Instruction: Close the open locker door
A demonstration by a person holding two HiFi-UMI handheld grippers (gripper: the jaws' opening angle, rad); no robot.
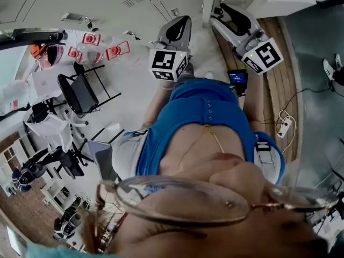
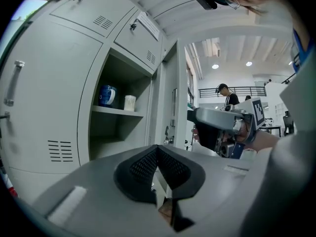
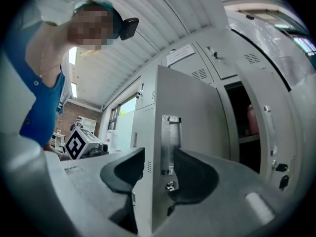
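Observation:
The open grey locker door (image 3: 192, 127) stands edge-on toward my right gripper (image 3: 158, 168). Its jaws are open, with the door's edge and metal handle (image 3: 170, 142) in the gap between them and no pad pressing that I can see. In the left gripper view the same door (image 2: 170, 107) hangs ajar beside the open compartment (image 2: 118, 132). My left gripper (image 2: 158, 154) is shut on nothing and points at that compartment. The right gripper (image 2: 224, 127) shows at the door's far side. From the head view both the left gripper (image 1: 180, 26) and the right gripper (image 1: 228, 12) reach forward, side by side.
A blue mug (image 2: 106, 95) and a white cup (image 2: 130, 102) sit on the compartment's shelf, and a pink bottle (image 3: 252, 120) shows inside. Closed lockers (image 2: 44, 107) flank it. Black chairs (image 1: 80, 93) stand to the left; a power strip (image 1: 285, 127) lies on the floor at right.

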